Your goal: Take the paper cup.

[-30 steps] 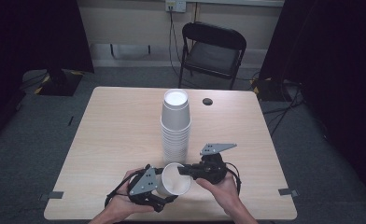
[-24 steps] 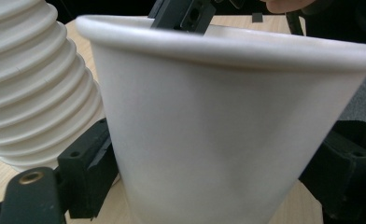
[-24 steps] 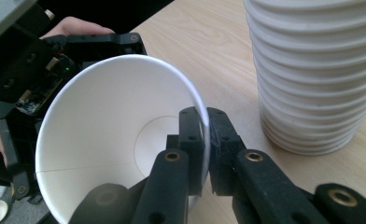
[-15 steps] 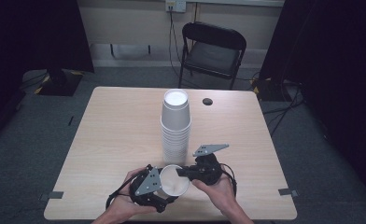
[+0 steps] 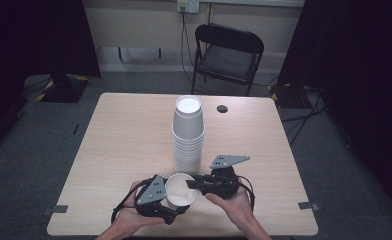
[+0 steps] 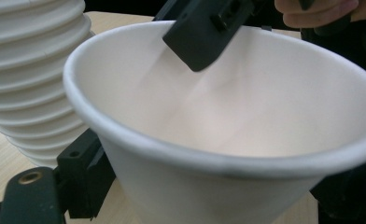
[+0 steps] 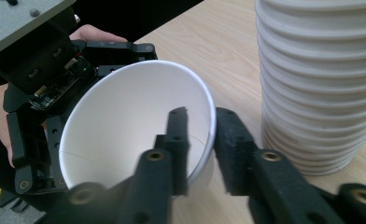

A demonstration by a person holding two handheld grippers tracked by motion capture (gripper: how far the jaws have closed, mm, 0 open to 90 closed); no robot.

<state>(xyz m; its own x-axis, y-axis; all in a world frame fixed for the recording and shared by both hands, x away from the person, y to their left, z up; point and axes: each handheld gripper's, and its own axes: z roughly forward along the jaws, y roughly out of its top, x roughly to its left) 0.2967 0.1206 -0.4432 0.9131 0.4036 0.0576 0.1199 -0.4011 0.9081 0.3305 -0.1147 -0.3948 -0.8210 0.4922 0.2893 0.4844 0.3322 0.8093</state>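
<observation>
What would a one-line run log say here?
single paper cup held between both | right gripper jaws astride its rim | left gripper holds its outside | cup stack upright behind

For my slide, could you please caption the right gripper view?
Right claw straddling the rim of a white paper cup beside the cup stack.

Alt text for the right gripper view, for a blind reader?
The right gripper straddles the rim of a white paper cup, one jaw inside, one outside. The left gripper is behind the cup; a stack of cups stands on the wooden table.
</observation>
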